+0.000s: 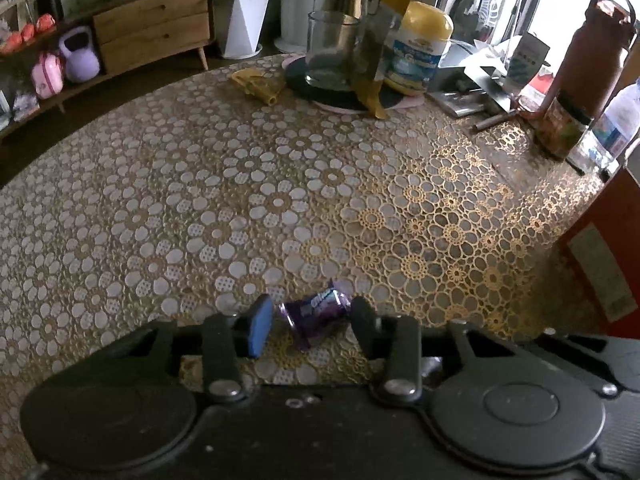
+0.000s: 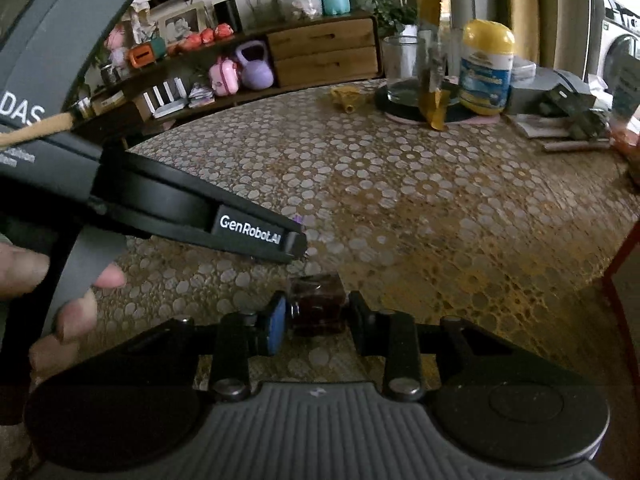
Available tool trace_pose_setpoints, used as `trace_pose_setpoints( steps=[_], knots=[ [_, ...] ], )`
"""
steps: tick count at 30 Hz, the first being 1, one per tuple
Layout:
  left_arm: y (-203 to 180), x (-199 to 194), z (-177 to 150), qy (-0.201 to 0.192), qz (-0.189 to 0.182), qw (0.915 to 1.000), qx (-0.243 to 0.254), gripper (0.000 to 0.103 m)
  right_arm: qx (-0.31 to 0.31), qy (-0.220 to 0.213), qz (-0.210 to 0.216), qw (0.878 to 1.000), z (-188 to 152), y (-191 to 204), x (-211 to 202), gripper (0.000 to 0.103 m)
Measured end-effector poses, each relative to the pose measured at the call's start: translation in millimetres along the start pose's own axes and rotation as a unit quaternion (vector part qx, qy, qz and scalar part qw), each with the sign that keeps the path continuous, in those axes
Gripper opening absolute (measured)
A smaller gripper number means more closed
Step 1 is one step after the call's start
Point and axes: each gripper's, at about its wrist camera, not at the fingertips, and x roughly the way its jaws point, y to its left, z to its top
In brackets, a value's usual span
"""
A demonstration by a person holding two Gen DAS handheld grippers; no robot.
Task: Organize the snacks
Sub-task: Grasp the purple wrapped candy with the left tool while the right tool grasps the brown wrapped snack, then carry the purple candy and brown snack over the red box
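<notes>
My left claw [image 1: 312, 326] brackets the light, crinkly purple candy [image 1: 314, 316], not yet pinching; right claw [image 2: 318, 316] grips the small dark snack [image 2: 318, 308] mid-body.

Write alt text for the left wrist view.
The left gripper straddles a small purple snack packet lying on a gold floral tablecloth, one pad at each end of it. At the table's far edge stand a glass, a yellow-lidded tub and a brown bottle.
</notes>
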Motion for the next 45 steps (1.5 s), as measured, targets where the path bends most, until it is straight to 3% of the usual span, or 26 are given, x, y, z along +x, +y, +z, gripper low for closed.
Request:
trace_pose_setpoints(
  steps=[5,13,22,34,45],
  knots=[
    [-5,-4,-2,-0.009,0.01,0.9999,0.011,0.023,0.005,0.0,0.0,1.0,-5,-2,-9,0.032],
    [-3,-20,-14,-0.009,0.014,0.9998,-0.008,0.022,0.015,-0.01,-0.002,1.0,-13,-6,-46,0.032],
    [-23,-70,-38,-0.026,-0.007,0.9993,-0.028,0.022,0.014,-0.035,-0.008,0.999,-26,-9,-120,0.032],
    [-83,-156,-66,-0.063,-0.031,0.9975,-0.002,0.022,0.034,-0.059,-0.008,0.998,-52,-29,-216,0.032],
    [-167,-212,-71,-0.106,-0.074,0.9907,0.045,0.022,0.047,-0.105,-0.035,0.993,-65,-70,-287,0.032]
  ],
)
